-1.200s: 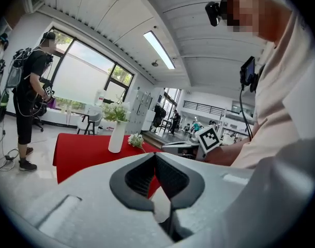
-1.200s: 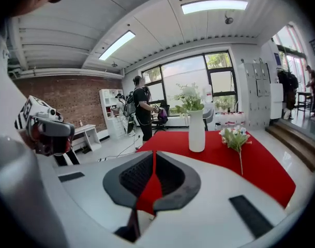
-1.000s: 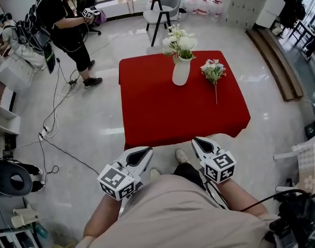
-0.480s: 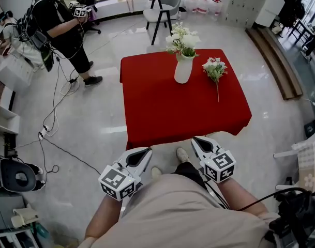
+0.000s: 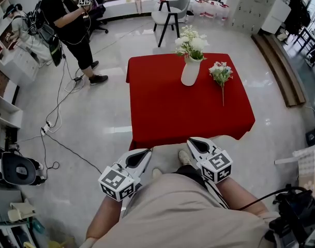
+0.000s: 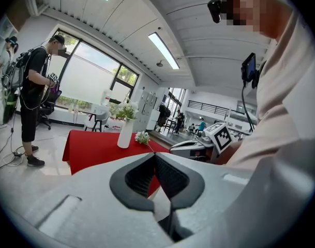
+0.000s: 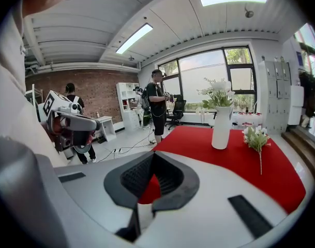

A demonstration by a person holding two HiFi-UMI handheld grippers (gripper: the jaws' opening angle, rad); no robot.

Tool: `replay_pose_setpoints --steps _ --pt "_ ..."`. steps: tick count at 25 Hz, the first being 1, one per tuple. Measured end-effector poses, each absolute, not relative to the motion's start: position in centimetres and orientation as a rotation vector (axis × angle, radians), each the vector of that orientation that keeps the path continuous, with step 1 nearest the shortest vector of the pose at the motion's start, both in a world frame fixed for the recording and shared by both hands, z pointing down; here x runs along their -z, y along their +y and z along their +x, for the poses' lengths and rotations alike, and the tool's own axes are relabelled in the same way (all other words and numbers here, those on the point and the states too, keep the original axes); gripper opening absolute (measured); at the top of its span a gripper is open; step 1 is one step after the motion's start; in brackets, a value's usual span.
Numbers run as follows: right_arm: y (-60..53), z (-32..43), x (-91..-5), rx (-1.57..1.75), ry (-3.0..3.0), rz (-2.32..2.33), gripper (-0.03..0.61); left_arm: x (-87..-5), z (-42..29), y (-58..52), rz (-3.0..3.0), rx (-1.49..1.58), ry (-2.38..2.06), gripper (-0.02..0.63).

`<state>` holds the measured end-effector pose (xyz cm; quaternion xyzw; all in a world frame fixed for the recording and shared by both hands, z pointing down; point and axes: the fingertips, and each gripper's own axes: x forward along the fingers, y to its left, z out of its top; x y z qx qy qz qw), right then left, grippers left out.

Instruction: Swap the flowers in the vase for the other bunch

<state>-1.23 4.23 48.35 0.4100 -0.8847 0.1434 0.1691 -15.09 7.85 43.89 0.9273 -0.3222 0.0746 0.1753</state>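
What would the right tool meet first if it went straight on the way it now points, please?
Most likely the red tablecloth near the table's front edge: the right tool points slightly downward at it, well short of the white vase. Depth is hard to judge.

Open-plan office-lab: lockers (image 5: 248,6), swivel chair (image 7: 176,109), floor cables (image 5: 56,107), brick wall (image 7: 100,94), big windows (image 7: 211,74).

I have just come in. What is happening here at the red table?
A person stands before the red table, holding the left gripper and the right gripper low, short of its near edge. Both have their fingers closed on nothing. On the table a white vase holds one bunch of flowers; a second bunch lies to its right, apart from it. Nothing is touched, so the swap has not begun.
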Motion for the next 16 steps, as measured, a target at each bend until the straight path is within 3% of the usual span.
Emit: replay_pose_setpoints --steps 16 --pt "5.0 -2.3 -48.7 -0.418 -2.510 1.135 0.012 -43.7 -16.0 8.2 2.625 -0.183 -0.924 0.008"
